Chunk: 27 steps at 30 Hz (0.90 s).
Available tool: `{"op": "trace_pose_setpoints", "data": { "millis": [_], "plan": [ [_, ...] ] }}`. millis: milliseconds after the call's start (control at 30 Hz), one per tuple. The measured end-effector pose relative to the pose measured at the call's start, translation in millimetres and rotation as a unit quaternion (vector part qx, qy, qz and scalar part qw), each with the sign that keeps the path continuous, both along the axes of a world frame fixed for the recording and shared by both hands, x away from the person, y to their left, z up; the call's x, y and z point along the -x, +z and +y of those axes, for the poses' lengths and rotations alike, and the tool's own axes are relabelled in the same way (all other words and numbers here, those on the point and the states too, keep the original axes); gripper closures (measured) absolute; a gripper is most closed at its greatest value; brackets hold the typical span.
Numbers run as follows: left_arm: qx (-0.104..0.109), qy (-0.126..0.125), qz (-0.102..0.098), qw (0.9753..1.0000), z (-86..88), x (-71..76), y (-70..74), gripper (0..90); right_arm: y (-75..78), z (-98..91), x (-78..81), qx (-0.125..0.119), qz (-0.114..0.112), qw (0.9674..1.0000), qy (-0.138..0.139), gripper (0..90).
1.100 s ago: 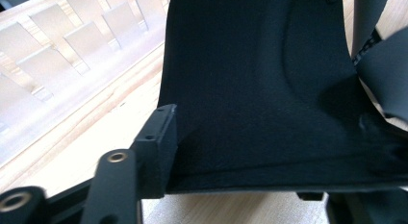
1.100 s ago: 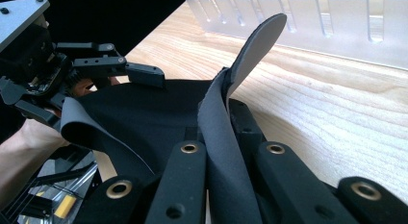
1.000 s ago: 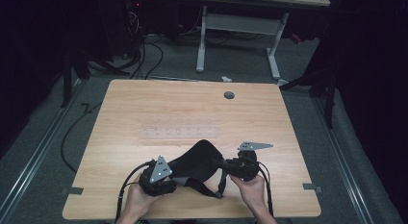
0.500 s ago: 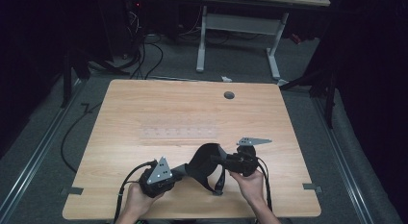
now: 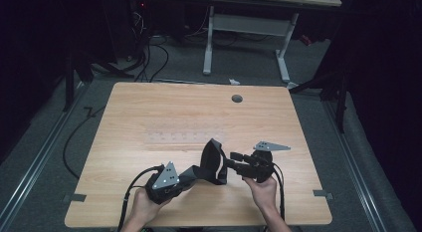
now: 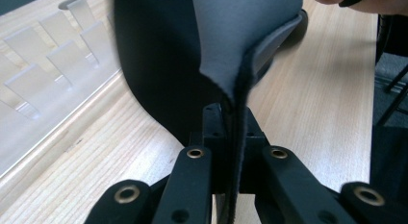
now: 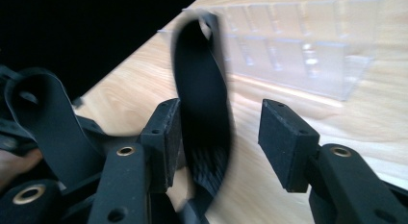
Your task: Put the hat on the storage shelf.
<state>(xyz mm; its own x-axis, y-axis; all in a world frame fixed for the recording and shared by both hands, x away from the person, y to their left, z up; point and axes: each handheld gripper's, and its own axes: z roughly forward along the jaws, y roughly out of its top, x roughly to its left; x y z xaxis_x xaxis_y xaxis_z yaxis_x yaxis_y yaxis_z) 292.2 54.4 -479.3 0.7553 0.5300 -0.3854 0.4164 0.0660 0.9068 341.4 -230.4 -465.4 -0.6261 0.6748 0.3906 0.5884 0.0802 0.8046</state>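
Dark floor and trailing cables ring the wooden table, where a black fabric wrap with straps is lifted just off the wood in the lower middle of the high view. The left tongs are clamped on its folded edge, the fabric pinched between the pads in the left gripper view. The right tongs stand partly open, having just been opening, with a strap loose between the pads, touching at most the left one.

With only one grip left, the wrap could sag or swing onto the table and twist, and the strap could slip out of the gap before it is caught again.

A second ago the wrap lay lower and flatter between the hands; now its middle stands up in a loop.
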Motion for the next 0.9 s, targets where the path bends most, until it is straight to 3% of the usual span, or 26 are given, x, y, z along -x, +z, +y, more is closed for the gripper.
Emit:
{"op": "trace_pose_setpoints", "data": {
  "millis": [67,133,167,200,333,467,600,667,767,833,900],
  "plan": [
    [0.009,0.006,0.008,0.9999,2.3,-2.4,1.0,86.8,-2.7,-4.5,1.8,0.012,-0.009,0.9999,-0.004,50.0],
    [0.008,0.009,0.008,0.9999,3.6,-3.1,1.3,86.8,-7.4,-8.7,4.3,0.048,-0.021,0.9984,-0.020,50.2],
    [0.007,0.008,0.009,0.9999,4.9,-3.3,1.6,86.8,-16.0,-13.9,5.8,0.079,-0.025,0.9959,-0.036,50.4],
    [0.012,0.010,0.011,0.9998,5.6,-3.3,2.0,86.8,-16.0,-13.9,5.8,0.079,-0.025,0.9959,-0.036,50.4],
    [0.027,0.016,0.018,0.9993,11.1,-4.9,3.2,86.8,-31.2,-22.2,6.5,0.126,-0.023,0.9899,-0.062,50.5],
    [0.049,0.024,0.024,0.9982,21.0,-6.0,7.5,86.8,-43.9,-33.3,4.5,0.136,-0.020,0.9874,-0.079,49.3],
    [0.070,0.027,0.027,0.9968,29.9,-5.8,13.2,86.8,-52.8,-41.2,1.9,0.161,-0.008,0.9815,-0.103,48.4],
    [0.078,0.033,0.026,0.9961,34.1,-6.5,16.6,86.8,-56.0,-43.7,-0.2,0.181,-0.010,0.9771,-0.112,48.0],
    [0.079,0.042,0.020,0.9958,38.0,-7.0,20.7,86.8,-59.9,-45.0,-2.9,0.207,-0.011,0.9701,-0.127,46.9],
    [0.071,0.052,0.007,0.9961,39.4,-5.7,22.9,86.8,-63.7,-45.5,-5.3,0.218,-0.009,0.9671,-0.131,46.4],
    [0.076,0.056,0.004,0.9955,41.9,-5.4,25.5,86.8,-65.2,-44.0,-5.6,0.232,-0.013,0.9632,-0.134,46.4]
  ]
}}
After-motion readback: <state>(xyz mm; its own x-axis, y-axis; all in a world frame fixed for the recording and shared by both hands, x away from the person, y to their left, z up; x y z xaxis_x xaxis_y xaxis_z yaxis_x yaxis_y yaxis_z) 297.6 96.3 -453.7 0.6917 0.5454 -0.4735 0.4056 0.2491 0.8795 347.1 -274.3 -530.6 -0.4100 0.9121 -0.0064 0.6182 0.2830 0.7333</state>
